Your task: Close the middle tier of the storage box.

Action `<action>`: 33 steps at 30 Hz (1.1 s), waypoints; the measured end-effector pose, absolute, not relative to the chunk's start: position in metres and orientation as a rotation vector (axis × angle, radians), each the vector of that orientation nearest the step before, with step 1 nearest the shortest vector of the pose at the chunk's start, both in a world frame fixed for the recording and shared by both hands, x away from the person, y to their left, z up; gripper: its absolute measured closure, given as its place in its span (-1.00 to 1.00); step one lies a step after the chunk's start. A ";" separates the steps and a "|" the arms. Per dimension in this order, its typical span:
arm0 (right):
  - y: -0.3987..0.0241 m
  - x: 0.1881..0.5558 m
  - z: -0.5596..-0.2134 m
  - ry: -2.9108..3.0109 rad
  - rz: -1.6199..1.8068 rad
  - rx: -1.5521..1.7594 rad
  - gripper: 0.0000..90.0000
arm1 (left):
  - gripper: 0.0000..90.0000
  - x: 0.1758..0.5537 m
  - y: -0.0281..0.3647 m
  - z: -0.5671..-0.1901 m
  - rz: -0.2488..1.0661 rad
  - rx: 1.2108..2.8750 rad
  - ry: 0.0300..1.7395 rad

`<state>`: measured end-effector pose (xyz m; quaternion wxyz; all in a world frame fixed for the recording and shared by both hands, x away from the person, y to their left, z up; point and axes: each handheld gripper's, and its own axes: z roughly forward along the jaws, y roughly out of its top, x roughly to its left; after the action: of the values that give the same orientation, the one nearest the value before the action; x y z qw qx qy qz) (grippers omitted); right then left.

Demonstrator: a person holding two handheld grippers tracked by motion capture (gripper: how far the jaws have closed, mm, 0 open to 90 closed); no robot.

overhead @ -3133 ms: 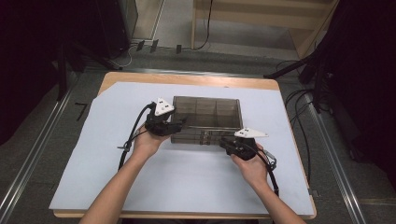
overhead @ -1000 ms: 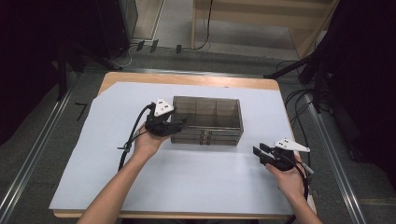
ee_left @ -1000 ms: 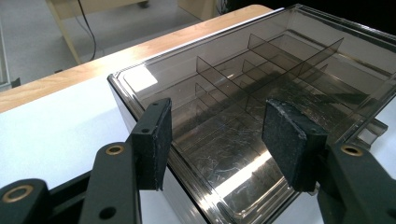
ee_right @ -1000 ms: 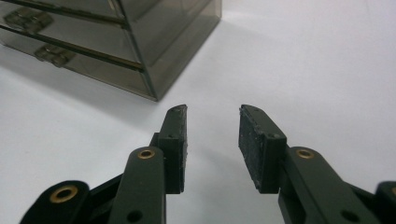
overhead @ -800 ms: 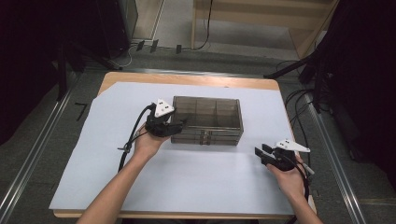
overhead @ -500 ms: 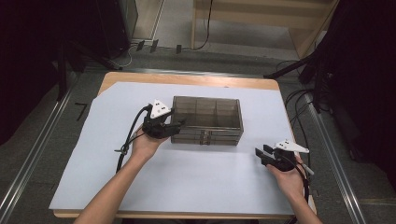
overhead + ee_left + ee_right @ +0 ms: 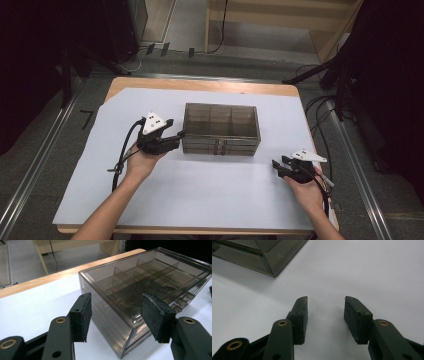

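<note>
A smoky see-through compartment box (image 7: 221,129) with inner dividers sits in the middle of the white sheet (image 7: 200,195), lid down. My left gripper (image 7: 176,132) is open just off the box's near left corner. In the left gripper view that corner of the box (image 7: 140,290) lies between the gripper's (image 7: 117,297) spread pads, and neither pad touches it. My right gripper (image 7: 279,164) hovers low over the sheet, right of the box and nearer the person. Its jaws have just been opening; the right gripper (image 7: 325,300) holds nothing, and a corner of the box (image 7: 267,255) lies beyond it.
The sheet covers most of a wooden table (image 7: 200,86), whose bare edge shows at the back. Cables (image 7: 320,120) trail on the floor to the right. A metal rail (image 7: 30,170) runs along the left side.
The left gripper has drawn back from the box corner, to the left and toward the person. The right gripper, earlier at the box's front, rests at the right of the sheet with wider jaws. The box has not moved.
</note>
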<state>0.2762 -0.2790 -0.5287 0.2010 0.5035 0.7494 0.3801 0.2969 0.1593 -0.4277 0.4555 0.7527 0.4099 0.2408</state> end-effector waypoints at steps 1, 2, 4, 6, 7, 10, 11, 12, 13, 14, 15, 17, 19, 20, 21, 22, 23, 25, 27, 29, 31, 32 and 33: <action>-0.278 0.276 -0.528 2.098 1.052 1.408 0.20 | -0.04 0.296 0.161 -0.428 0.591 1.845 1.018; -0.278 0.276 -0.529 2.097 1.050 1.409 0.20 | -0.04 0.295 0.163 -0.429 0.591 1.840 1.020; -0.278 0.276 -0.529 2.099 1.049 1.414 0.21 | -0.04 0.292 0.167 -0.430 0.592 1.831 1.028; -0.278 0.276 -0.529 2.099 1.048 1.416 0.21 | -0.04 0.290 0.169 -0.432 0.589 1.823 1.038; -0.278 0.276 -0.529 2.099 1.047 1.414 0.21 | -0.04 0.289 0.170 -0.433 0.588 1.823 1.041; -0.276 0.276 -0.529 2.101 1.022 1.390 0.20 | -0.05 0.285 0.175 -0.436 0.583 1.823 1.049; -0.275 0.276 -0.529 2.100 1.020 1.394 0.20 | -0.05 0.284 0.176 -0.438 0.584 1.814 1.057; -0.275 0.276 -0.529 2.101 1.019 1.393 0.20 | -0.05 0.283 0.178 -0.440 0.584 1.817 1.062; -0.275 0.276 -0.529 2.103 1.019 1.391 0.20 | -0.05 0.281 0.180 -0.442 0.580 1.816 1.073; -0.275 0.276 -0.529 2.102 1.020 1.393 0.20 | -0.06 0.280 0.182 -0.444 0.584 1.815 1.078; -0.275 0.276 -0.529 2.103 1.018 1.392 0.20 | -0.06 0.278 0.184 -0.446 0.585 1.815 1.087; -0.275 0.276 -0.529 2.099 1.016 1.392 0.20 | -0.06 0.275 0.188 -0.449 0.598 1.822 1.099; -0.275 0.276 -0.529 2.101 1.019 1.392 0.20 | -0.06 0.272 0.193 -0.450 0.609 1.835 1.107; -0.275 0.276 -0.529 2.101 1.020 1.391 0.20 | -0.06 0.271 0.195 -0.451 0.608 1.826 1.116; -0.275 0.276 -0.529 2.101 1.020 1.391 0.20 | -0.06 0.271 0.196 -0.453 0.609 1.819 1.122; -0.275 0.276 -0.529 2.102 1.019 1.392 0.20 | -0.06 0.270 0.198 -0.454 0.609 1.824 1.128; -0.275 0.276 -0.529 2.102 1.020 1.392 0.20 | -0.06 0.269 0.199 -0.454 0.611 1.828 1.131; -0.276 0.276 -0.529 2.102 1.016 1.398 0.20 | -0.06 0.268 0.200 -0.456 0.613 1.832 1.134; -0.276 0.276 -0.529 2.102 1.019 1.396 0.20 | -0.06 0.267 0.200 -0.458 0.616 1.843 1.137; -0.276 0.276 -0.529 2.102 1.021 1.395 0.20 | -0.06 0.265 0.200 -0.461 0.614 1.850 1.135; -0.276 0.276 -0.529 2.104 1.023 1.395 0.20 | -0.06 0.264 0.201 -0.464 0.616 1.870 1.136; -0.276 0.276 -0.529 2.104 1.023 1.395 0.20 | -0.06 0.264 0.200 -0.465 0.616 1.868 1.141; -0.276 0.276 -0.529 2.106 1.025 1.391 0.20 | -0.06 0.264 0.201 -0.466 0.620 1.871 1.143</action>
<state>0.2764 -0.2764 -0.5292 0.2074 0.4994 0.7564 0.3680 0.2639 0.2009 -0.4661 0.4181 0.7459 0.4557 0.2472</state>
